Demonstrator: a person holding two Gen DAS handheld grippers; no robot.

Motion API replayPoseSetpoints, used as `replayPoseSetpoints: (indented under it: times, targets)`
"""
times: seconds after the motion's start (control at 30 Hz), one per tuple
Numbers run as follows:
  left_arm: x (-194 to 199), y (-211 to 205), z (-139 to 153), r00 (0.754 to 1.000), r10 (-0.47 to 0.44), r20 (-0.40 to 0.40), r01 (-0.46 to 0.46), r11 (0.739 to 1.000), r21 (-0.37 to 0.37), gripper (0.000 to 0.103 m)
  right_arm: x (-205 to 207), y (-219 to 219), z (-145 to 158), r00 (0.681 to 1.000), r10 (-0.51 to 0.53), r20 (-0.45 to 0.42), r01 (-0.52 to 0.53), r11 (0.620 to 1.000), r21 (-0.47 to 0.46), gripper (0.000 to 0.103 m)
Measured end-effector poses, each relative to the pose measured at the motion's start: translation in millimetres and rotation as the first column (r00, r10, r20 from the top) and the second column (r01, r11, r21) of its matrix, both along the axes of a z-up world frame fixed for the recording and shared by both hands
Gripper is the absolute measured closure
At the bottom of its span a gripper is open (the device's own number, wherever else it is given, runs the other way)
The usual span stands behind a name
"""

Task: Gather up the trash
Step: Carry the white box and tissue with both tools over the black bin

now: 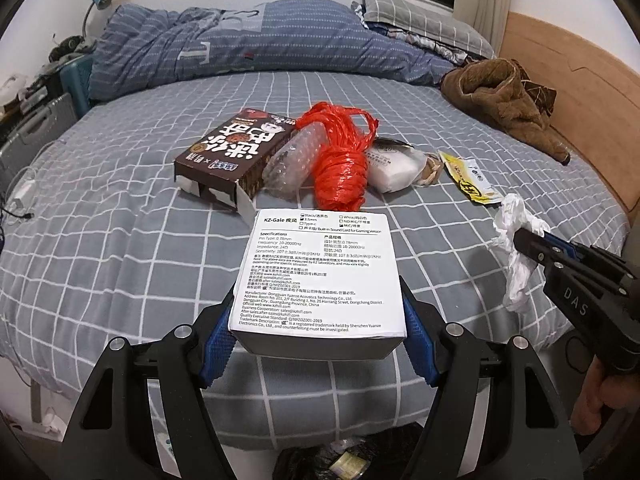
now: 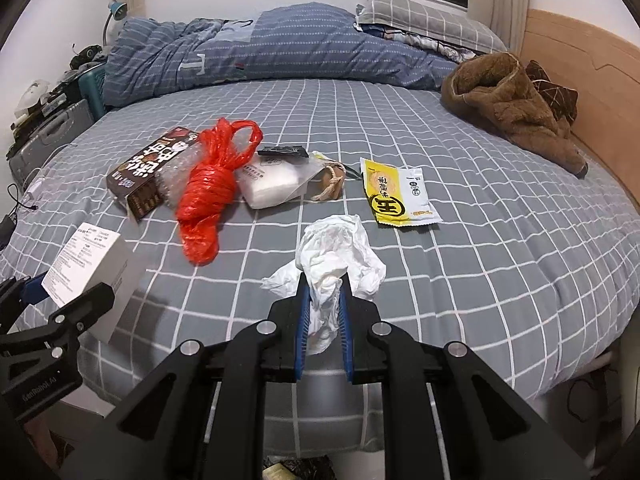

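We hold a white box (image 1: 320, 276) with a printed specification label in our left tool (image 1: 316, 340); the blue pads press its two sides and it hangs clear above the bed (image 1: 120, 240). Our right tool (image 2: 324, 312) is clamped tight on a crumpled white tissue (image 2: 336, 256), which bulges out above and below the pads.

Further along the grey checked sheet lies a cluster of rubbish: a dark brown carton (image 1: 236, 152) with its end flaps open, a roll of bubble wrap (image 1: 290, 164) touching it, a knotted red plastic bag (image 1: 340, 160) leaning across that, and a white packet (image 1: 394, 168) just beside the bag. A small brown bundle tied with string (image 2: 332, 182) sits next to the packet, and a yellow and white wrapper (image 2: 400, 196) lies flat, a little apart to the right.

A brown fleece garment (image 1: 504, 100) is heaped near the wooden headboard (image 1: 580, 92); a blue duvet (image 1: 240, 44) is bunched along the far side. The near edge of the mattress is bare sheet.
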State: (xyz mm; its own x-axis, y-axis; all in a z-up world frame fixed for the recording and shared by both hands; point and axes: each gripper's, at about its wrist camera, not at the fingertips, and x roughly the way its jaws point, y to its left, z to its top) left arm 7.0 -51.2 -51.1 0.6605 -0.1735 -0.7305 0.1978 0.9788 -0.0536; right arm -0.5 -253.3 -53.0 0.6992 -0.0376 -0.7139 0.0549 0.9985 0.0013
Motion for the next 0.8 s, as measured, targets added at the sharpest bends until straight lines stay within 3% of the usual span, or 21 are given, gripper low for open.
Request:
replayPoseSetpoints:
  times: [0.43,0.8]
  targets:
    - [-38.5,8.0,13.3,1.000,-0.009,0.013,0.009,1.000,-0.010,0.034,-35.9,8.6,16.6,0.999,0.012,0.036,-0.012,1.000,0.013,0.090]
    - [-65.1,0.6,9.1,1.000,-0.022,0.005,0.023,1.000,-0.021,0.034,-74.4,11.7,13.7,1.000,0.019,0.020,-0.020,1.000,0.018,0.090]
